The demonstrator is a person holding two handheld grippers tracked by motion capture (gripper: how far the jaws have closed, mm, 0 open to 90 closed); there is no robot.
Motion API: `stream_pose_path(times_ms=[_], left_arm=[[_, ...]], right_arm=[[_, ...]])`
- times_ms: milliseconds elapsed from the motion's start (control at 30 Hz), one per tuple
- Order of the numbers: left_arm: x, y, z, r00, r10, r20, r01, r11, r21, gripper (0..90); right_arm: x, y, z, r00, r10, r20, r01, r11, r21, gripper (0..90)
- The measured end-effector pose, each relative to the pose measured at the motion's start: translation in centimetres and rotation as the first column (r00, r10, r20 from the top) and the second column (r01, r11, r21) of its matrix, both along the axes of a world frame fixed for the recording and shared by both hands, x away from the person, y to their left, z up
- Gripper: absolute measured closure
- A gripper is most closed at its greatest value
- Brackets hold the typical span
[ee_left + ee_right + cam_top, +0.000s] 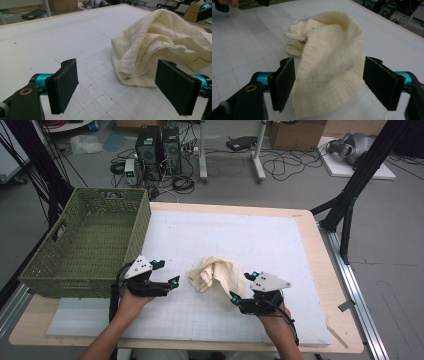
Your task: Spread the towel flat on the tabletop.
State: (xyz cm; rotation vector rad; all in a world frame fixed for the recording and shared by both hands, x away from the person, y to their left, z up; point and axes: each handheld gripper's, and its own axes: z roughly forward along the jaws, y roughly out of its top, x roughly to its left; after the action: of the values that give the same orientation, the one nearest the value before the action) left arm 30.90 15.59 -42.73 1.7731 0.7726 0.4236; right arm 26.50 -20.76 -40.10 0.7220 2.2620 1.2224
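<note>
A crumpled cream cloth (215,272) lies on the white gridded mat (235,232), near its front middle. My left gripper (167,272) stands open just left of the cloth, a short gap away. In the left gripper view its jaws (117,73) are wide apart and the cloth (155,42) lies ahead and to the right, just past the right pad (175,87). My right gripper (241,286) is open at the cloth's near right end. In the right gripper view the cloth (332,50) hangs between the spread jaws (328,82), close to the left pad (284,82).
A green woven basket (90,240) stands at the table's left side, just behind my left gripper. The wooden table edge (320,270) runs along the right. Computers and cables sit on the floor beyond the table.
</note>
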Motion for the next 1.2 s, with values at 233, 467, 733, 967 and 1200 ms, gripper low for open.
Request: stream_pose_path(times_ms=[233, 467, 733, 967, 1200], left_arm=[[0.1, 0.1, -0.1, 1.0000, -0.003, -0.007, 0.003, 1.0000, -0.002, 19.4], [0.2, 0.0, -0.3, 0.9998, -0.008, -0.016, 0.008, 1.0000, -0.001, 20.0], [0.3, -0.1, -0.5, 0.9995, -0.019, -0.025, 0.018, 0.9998, -0.007, 22.1], [0.3, -0.3, -0.6, 0.9990, -0.034, -0.029, 0.034, 0.9994, 0.003, 26.6], [0.3, -0.3, -0.7, 0.9983, -0.050, -0.031, 0.050, 0.9987, 0.008, 30.0]], right_arm=[[1.1, 2.7, -0.2, 0.9976, 0.066, 0.022, -0.063, 0.990, -0.123, 43.7], [3.8, 3.9, -1.0, 0.9991, 0.043, 0.000, -0.042, 0.968, -0.247, 67.5], [7.5, 3.0, -0.6, 0.9973, -0.035, -0.065, 0.024, 0.986, -0.164, 86.7], [10.6, 0.3, -0.3, 0.9731, -0.209, -0.096, 0.203, 0.976, -0.074, 86.7], [13.3, -2.2, -1.6, 0.9073, -0.402, -0.124, 0.390, 0.914, -0.110, 86.8]])
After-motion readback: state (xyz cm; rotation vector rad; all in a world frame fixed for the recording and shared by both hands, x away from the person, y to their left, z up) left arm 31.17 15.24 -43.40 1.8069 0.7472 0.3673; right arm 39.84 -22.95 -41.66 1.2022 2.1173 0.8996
